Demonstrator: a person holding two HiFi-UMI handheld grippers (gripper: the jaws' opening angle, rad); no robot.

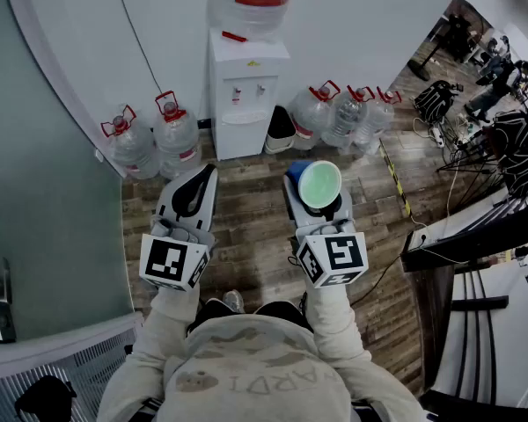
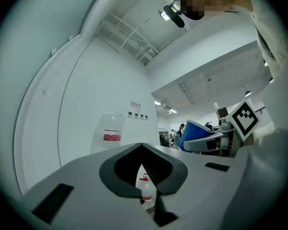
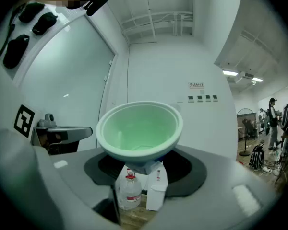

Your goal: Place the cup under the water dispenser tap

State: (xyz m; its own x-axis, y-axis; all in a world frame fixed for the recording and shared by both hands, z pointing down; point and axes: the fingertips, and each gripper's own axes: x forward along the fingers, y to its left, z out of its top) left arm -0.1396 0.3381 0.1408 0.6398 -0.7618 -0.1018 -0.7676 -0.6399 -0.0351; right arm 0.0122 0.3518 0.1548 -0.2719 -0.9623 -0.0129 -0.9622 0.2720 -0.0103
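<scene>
Right gripper view fills with the cup (image 3: 139,128): pale green inside, blue outside, thin-walled and empty. It is likely light and a little springy, so a hard squeeze could dent it, and the smooth wall may slip. The lower wall near the base looks the best place to hold it, since that leaves the mouth free for the stream.

That is roughly where the right gripper (image 1: 317,205) has it. The jaws stand wide and pinch the cup low on its body, one at 3 and one at 9 o'clock of the base. The rim sits clear above them, and the mouth tips up and back toward the person. From the left gripper view the blue wall (image 2: 194,134) shows slanted, not upright, so I judge it needs levelling before it is set down.

The left gripper (image 1: 192,192) hangs at 9 o'clock of the cup, well apart from it. Its jaws are drawn together with nothing between them.

In the head view the cup (image 1: 319,185) is in the air over the wood floor (image 1: 246,236). The dispenser (image 1: 246,95) stands at 11 o'clock of it, well apart, with its tap (image 1: 248,90) on the front. Water bottles (image 1: 176,134) stand on the floor at either side.
</scene>
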